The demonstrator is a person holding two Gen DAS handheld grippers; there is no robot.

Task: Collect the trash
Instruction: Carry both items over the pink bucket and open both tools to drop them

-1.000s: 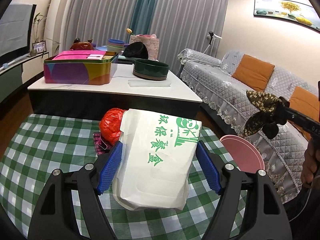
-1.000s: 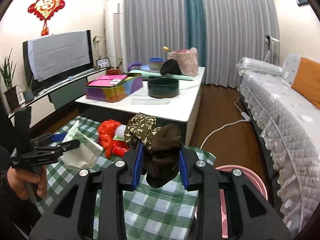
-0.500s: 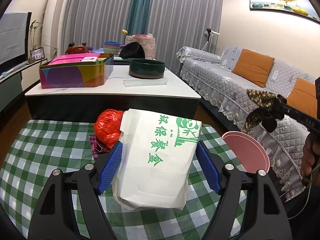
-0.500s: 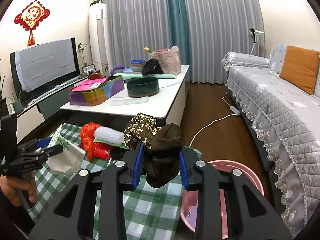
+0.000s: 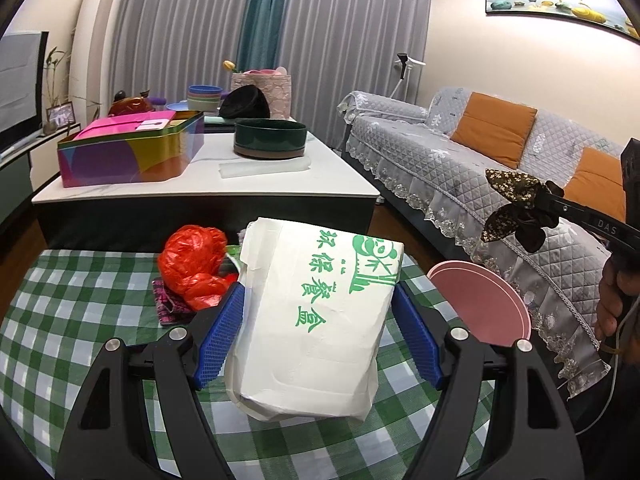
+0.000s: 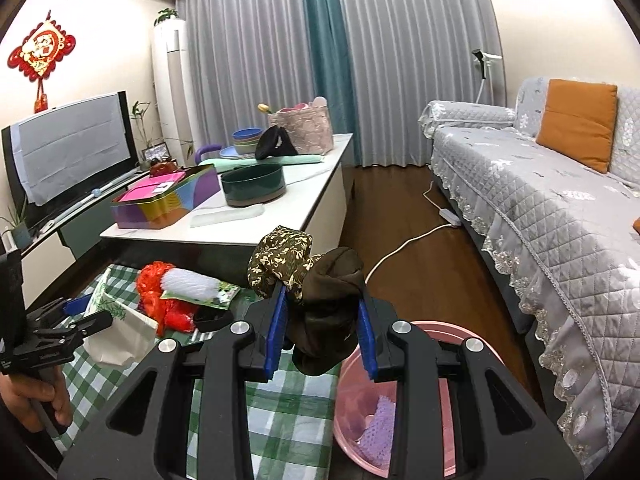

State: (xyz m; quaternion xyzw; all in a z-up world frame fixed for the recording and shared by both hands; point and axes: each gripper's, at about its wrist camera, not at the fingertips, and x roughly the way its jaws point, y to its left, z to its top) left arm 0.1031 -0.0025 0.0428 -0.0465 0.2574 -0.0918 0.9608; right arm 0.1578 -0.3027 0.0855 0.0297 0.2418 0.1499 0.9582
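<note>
My left gripper [image 5: 318, 332] is shut on a white paper bag with green print [image 5: 316, 312] and holds it above the green checked table [image 5: 80, 320]. It also shows in the right wrist view [image 6: 116, 336]. My right gripper [image 6: 322, 338] is shut on a dark brown and floral cloth scrap [image 6: 320, 312], held above the pink bin [image 6: 452, 412] beside the table. The scrap also shows in the left wrist view [image 5: 516, 212], above the pink bin [image 5: 480, 308]. A red plastic bag [image 5: 192, 268] and a white foam net [image 6: 188, 282] lie on the table.
A white coffee table [image 5: 280, 184] behind holds a colourful tin [image 5: 132, 152], a dark green bowl [image 5: 270, 138] and more dishes. A grey sofa [image 6: 540, 216] with orange cushions stands on the right. A white cable [image 6: 416, 236] lies on the wood floor.
My right gripper has swung right with the cloth scrap, from over the table to over the pink bin. My left gripper has kept hold of the paper bag, shifting only slightly.
</note>
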